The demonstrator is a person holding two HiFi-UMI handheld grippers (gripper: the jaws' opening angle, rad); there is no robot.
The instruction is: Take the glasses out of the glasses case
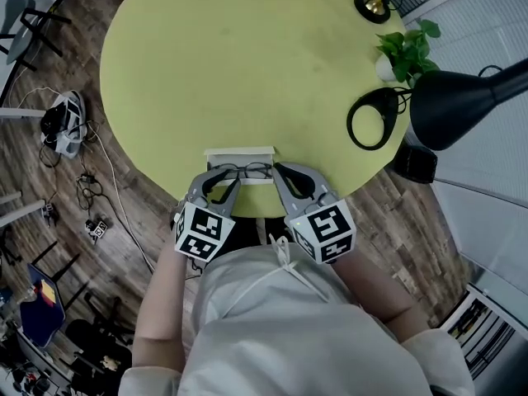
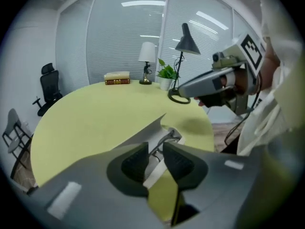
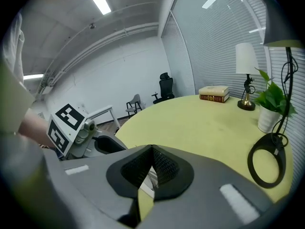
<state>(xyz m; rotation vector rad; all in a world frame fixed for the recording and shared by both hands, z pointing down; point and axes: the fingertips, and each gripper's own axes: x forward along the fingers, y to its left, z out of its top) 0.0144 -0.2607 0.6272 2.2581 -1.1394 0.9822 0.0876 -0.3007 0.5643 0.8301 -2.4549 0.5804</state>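
A white glasses case point(image 1: 239, 153) lies open at the near edge of the round yellow-green table point(image 1: 247, 64). Dark-framed glasses point(image 1: 247, 170) rest in it. My left gripper point(image 1: 224, 175) is at the case's left end and open. In the left gripper view point(image 2: 155, 151) the glasses point(image 2: 167, 138) and case point(image 2: 155, 168) show through the gap, untouched by the pads. My right gripper point(image 1: 279, 170) is at the right end of the glasses. Its jaws point(image 3: 152, 151) meet at the tips, and I see nothing pinched between them.
A black desk lamp point(image 1: 462, 97) with a ring base point(image 1: 375, 118) leans over the table's right side. Beside it are a potted plant point(image 1: 404, 52) and a small lamp point(image 1: 375, 2). Books point(image 2: 116, 78) lie at the far edge. Below me is the person's pale clothing point(image 1: 272, 320).
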